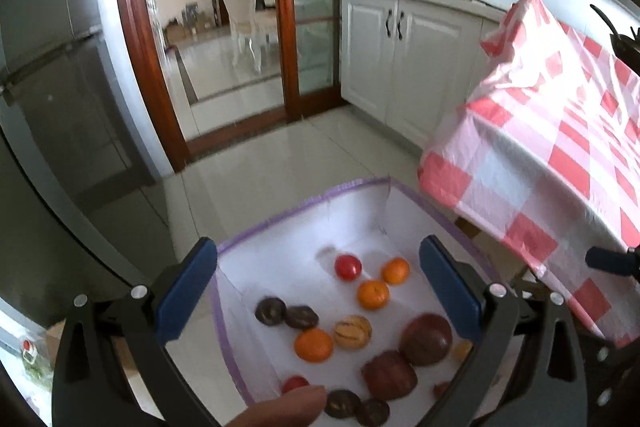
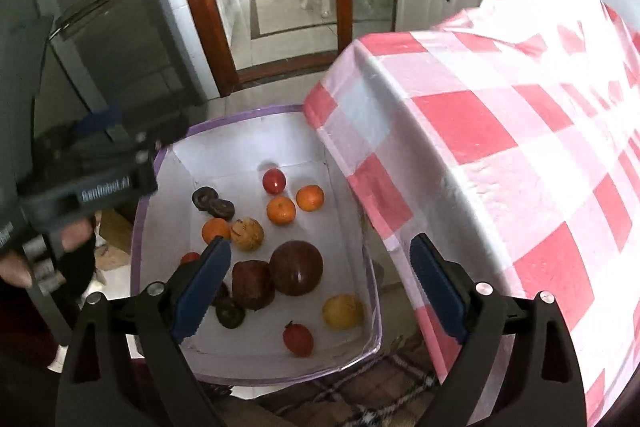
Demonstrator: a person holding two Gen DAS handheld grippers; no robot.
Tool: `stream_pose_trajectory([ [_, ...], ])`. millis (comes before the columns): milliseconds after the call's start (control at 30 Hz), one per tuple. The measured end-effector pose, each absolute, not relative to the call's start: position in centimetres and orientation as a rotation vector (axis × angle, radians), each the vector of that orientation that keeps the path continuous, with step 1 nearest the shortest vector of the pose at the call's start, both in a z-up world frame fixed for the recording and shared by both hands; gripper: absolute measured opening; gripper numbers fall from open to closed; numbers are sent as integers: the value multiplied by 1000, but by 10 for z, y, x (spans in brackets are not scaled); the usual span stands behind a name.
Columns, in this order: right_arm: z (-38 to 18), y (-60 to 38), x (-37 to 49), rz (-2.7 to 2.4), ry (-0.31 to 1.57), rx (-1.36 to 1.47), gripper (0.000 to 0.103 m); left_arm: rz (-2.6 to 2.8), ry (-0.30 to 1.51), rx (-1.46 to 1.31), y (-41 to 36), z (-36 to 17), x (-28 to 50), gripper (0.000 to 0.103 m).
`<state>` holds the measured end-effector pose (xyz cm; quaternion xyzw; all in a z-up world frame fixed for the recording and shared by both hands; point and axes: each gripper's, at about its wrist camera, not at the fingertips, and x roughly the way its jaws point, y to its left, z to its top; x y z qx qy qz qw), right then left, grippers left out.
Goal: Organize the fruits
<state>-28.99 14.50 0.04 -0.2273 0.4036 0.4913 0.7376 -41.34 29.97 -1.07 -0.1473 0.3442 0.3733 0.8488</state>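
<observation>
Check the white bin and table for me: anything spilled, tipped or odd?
Nothing stands out. The fruit all lies loose inside the white bin, none on the floor. The bin sits upright beside the checked tablecloth, which hangs crumpled over the table's edge.

Fruits point(image 2: 296, 267) in bin point(image 2: 256, 115) on floor, left of table point(image 2: 500, 131)

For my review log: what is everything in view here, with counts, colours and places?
white fabric bin with purple rim: one, on the floor beside the table
orange mandarins: three, on the bin floor
small red tomatoes: three, scattered in the bin
large dark red fruits: two, side by side
striped yellowish fruit: one, mid-bin
yellow fruit: one, near corner
dark brown round fruits: four, in two pairs
red and white checked tablecloth: one, draped over the table
left gripper: open, empty, above the bin
right gripper: open, empty, above the bin
</observation>
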Motion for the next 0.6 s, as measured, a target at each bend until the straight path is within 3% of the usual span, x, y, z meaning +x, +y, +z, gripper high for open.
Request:
stream_pose_trajectory([
  [600, -33, 158, -308, 954, 910, -699, 88, 803, 964, -447, 305, -77, -411, 101],
])
